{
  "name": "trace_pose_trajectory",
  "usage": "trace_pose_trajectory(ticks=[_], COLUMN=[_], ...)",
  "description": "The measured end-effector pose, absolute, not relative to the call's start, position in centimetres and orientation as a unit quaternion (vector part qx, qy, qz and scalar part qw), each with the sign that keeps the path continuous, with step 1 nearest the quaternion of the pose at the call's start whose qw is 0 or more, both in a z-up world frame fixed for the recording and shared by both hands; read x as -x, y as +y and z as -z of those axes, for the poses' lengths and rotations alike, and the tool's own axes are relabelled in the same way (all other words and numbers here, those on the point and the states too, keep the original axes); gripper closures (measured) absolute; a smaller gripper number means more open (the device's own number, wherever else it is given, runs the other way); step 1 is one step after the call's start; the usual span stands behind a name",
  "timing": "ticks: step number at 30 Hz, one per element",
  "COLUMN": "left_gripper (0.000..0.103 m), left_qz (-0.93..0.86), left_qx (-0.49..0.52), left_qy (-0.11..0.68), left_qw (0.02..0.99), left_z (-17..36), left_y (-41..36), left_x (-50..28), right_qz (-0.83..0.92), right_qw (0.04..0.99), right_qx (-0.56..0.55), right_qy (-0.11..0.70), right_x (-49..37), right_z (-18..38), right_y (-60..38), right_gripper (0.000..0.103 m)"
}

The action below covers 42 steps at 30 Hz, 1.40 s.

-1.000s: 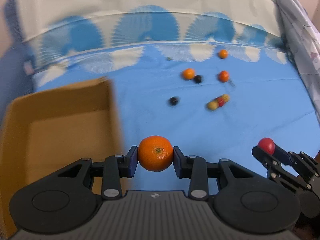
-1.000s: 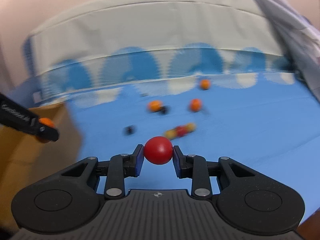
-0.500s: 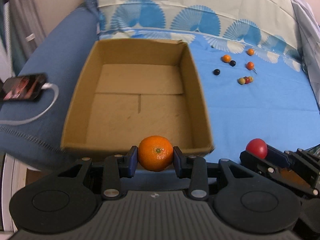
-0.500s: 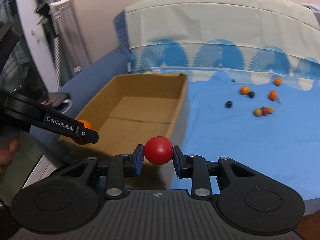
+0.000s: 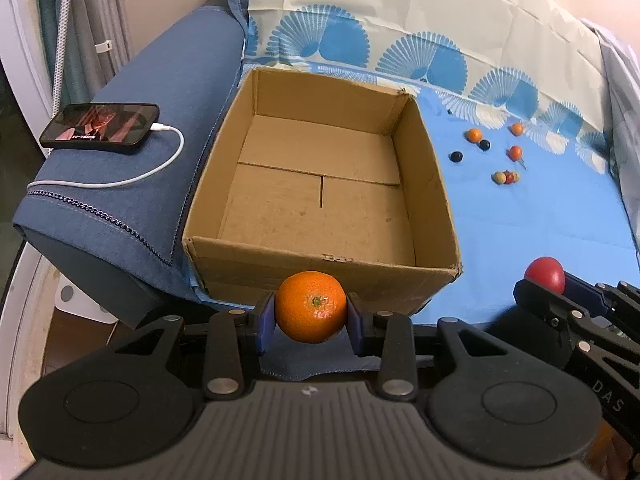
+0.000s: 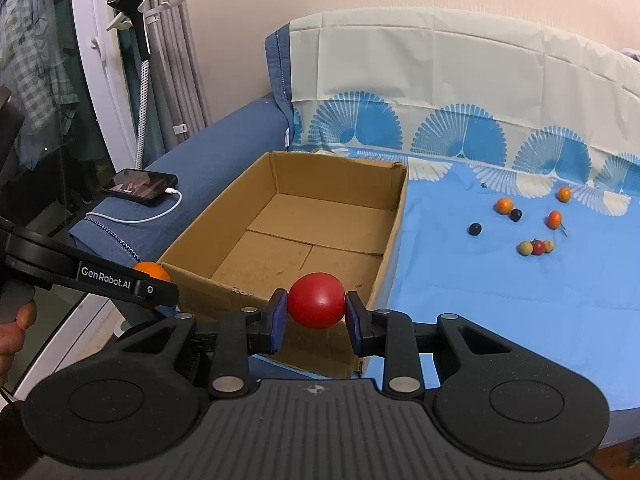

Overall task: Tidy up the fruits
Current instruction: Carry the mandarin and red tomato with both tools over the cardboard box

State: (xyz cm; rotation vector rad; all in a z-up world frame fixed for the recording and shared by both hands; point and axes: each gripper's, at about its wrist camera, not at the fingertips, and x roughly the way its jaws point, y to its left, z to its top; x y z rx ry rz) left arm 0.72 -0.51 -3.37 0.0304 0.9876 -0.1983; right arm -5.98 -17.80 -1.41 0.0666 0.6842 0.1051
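My left gripper (image 5: 311, 309) is shut on an orange mandarin (image 5: 311, 306), held just in front of the near wall of an open cardboard box (image 5: 320, 258). My right gripper (image 6: 316, 302) is shut on a red round fruit (image 6: 316, 300), held at the box's near right corner (image 6: 376, 280). The box holds no fruit. Several small fruits lie on the blue cloth to the right: orange ones (image 5: 475, 134), dark ones (image 5: 456, 156) and a yellow-red cluster (image 5: 506, 177). The right gripper with the red fruit (image 5: 545, 274) shows in the left wrist view.
A phone (image 5: 100, 125) with a white charging cable (image 5: 120, 180) lies on the blue sofa arm (image 5: 132, 208) left of the box. A patterned cover (image 6: 440, 92) hangs over the backrest. A window and a hanging steamer (image 6: 132, 4) stand at the far left.
Both grippers have swung left from the scattered fruit to the box and drawn back a little, each still holding its fruit. The box now fills the middle of both views.
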Motion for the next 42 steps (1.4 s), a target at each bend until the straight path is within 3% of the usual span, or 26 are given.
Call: trace_pose_trajectory(ticks=[21, 42], left_gripper=[0.062, 0.062], left_qz=[0.078, 0.072], left_qx=[0.015, -0.006], left_qy=[0.466, 0.486], left_qw=[0.881, 0.871], left_z=[3.6, 7.1], left_y=[1.3, -1.5], left_x=[-4.0, -14.6], right_qz=[-0.036, -0.057], right_qw=[0.937, 0.922], right_qx=[-0.02, -0.019], right_qy=[0.346, 0.383], right_x=[3.4, -8.5], right_z=[2.0, 6.8], right_y=[-17.4, -17.1], right_gripper=[0.071, 0.071])
